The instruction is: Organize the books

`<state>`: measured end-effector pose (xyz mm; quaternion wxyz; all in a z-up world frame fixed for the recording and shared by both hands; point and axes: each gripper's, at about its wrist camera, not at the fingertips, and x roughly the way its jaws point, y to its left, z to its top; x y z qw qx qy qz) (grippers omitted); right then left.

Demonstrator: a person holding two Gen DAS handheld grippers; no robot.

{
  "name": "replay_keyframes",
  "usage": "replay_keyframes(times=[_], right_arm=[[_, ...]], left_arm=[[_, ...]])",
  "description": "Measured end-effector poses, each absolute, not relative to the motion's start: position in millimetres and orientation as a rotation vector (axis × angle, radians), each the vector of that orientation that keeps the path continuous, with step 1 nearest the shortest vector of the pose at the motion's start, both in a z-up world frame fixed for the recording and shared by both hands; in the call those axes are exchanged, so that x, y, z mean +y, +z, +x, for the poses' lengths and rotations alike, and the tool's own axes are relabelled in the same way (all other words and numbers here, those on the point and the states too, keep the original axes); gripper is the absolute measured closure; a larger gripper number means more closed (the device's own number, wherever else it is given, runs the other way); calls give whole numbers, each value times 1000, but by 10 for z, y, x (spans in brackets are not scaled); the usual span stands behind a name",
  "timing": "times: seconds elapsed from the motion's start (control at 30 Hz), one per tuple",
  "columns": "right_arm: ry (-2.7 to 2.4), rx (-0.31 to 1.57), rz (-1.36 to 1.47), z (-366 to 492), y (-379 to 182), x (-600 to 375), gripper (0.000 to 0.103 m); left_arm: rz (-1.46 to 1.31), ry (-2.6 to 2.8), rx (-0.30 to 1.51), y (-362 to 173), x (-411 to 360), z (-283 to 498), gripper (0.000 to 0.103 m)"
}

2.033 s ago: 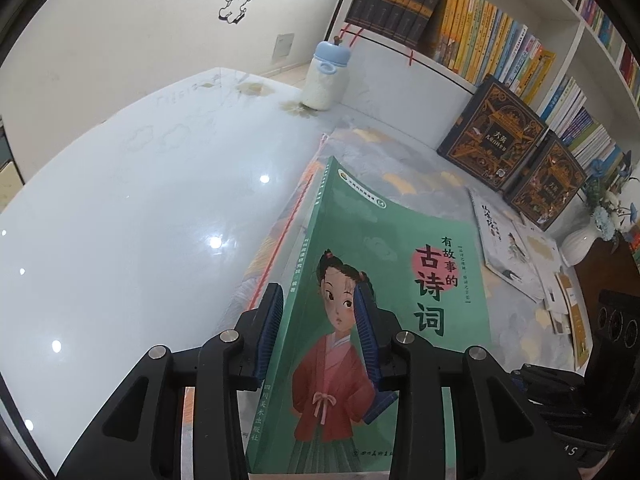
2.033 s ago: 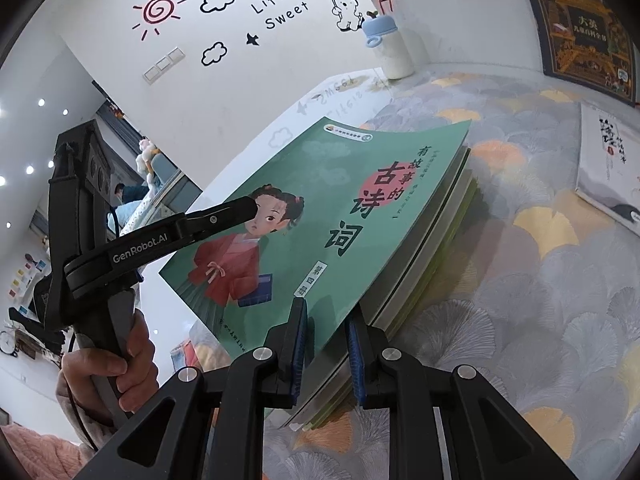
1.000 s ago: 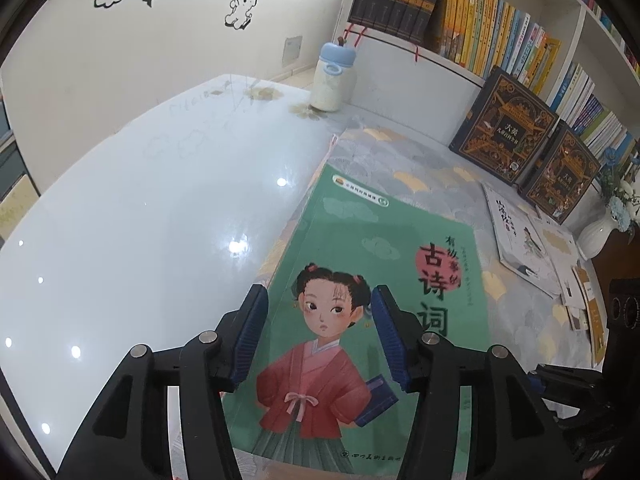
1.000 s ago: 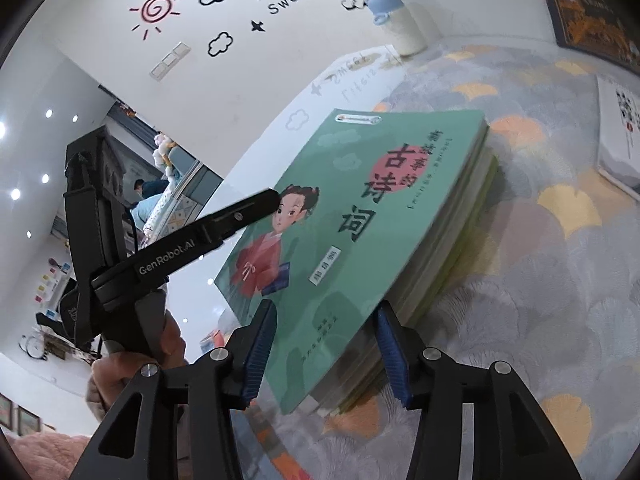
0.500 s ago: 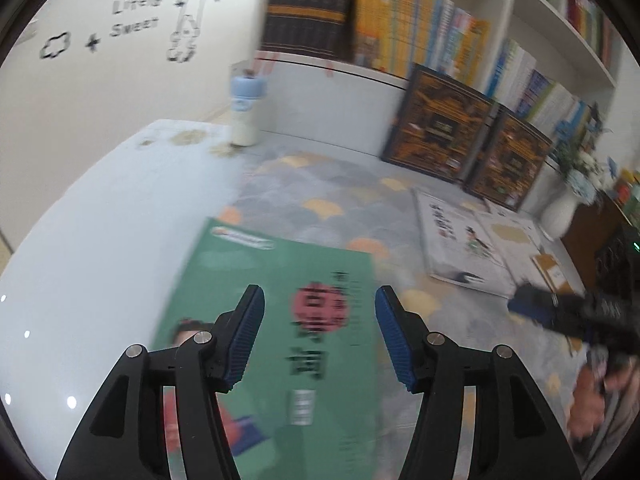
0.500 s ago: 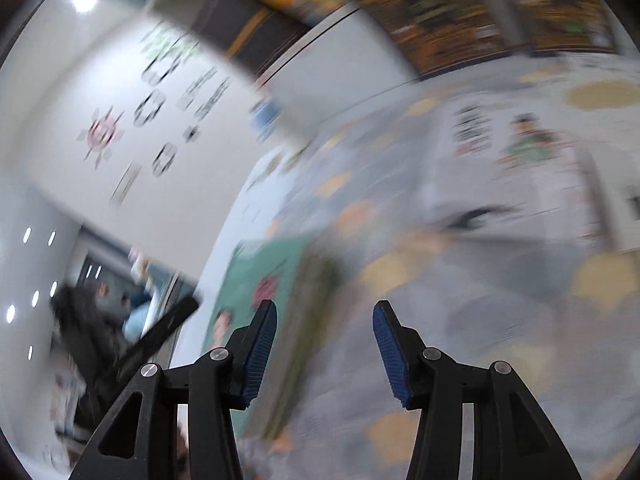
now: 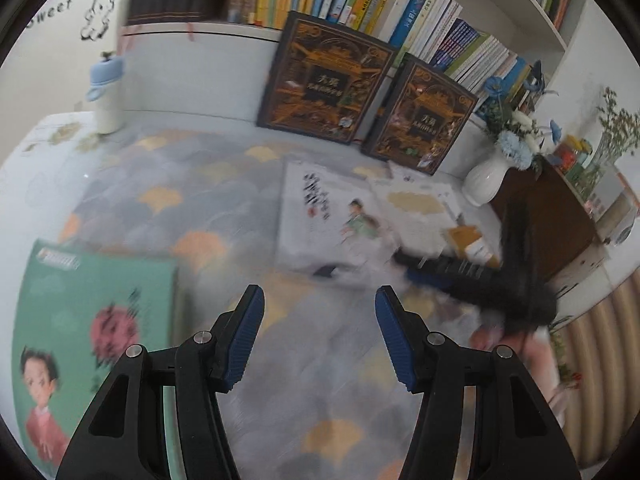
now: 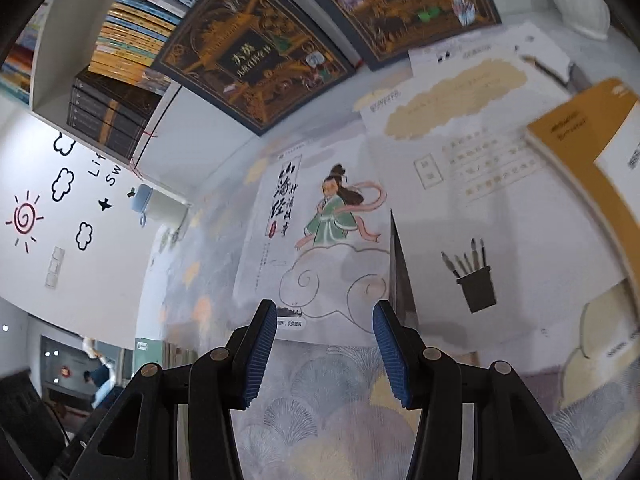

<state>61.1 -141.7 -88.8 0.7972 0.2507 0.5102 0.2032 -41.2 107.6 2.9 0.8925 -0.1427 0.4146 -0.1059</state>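
Note:
A green book (image 7: 92,340) with a girl on its cover lies flat at the lower left of the left wrist view, on top of a stack. My left gripper (image 7: 320,332) hangs open over the patterned mat to its right, with nothing between its fingers. A white book (image 8: 320,232) showing a green-robed figure lies just ahead of my right gripper (image 8: 324,344), which is also open and holds nothing. In the left wrist view that white book (image 7: 328,216) sits mid-frame, and the blurred right gripper (image 7: 416,270) hovers at its right edge.
Two dark ornate books (image 7: 328,80) lean against the bookshelf at the back. More white books (image 8: 480,220) and a yellow book (image 8: 580,132) lie to the right. A bottle (image 7: 106,92) stands at the back left and a white vase (image 7: 486,180) at the back right.
Both grippers have left the green book and swung right over the mat. The right one has rolled and now faces the white books.

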Motion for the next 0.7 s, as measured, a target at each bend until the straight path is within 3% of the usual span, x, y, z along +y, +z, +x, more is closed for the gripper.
replay_keyframes(times=[0.13,0.33,0.47,0.7], right_arm=[[413,1095,522,655,-974,-1466,55],[446,1080,543,697,-1043,-1548,55],[453,1078,524,705,-1043,-1520,55],[471,1060,441,638,-1016,-1427,52]], left_arm=[[-304,-162,873,-36,1049,177,47],[-410,-129,1024,-782,843,789,47],[-309,16,1032,-1031,750,836,47],[-312,-48,1052,-992,695,667,45]])
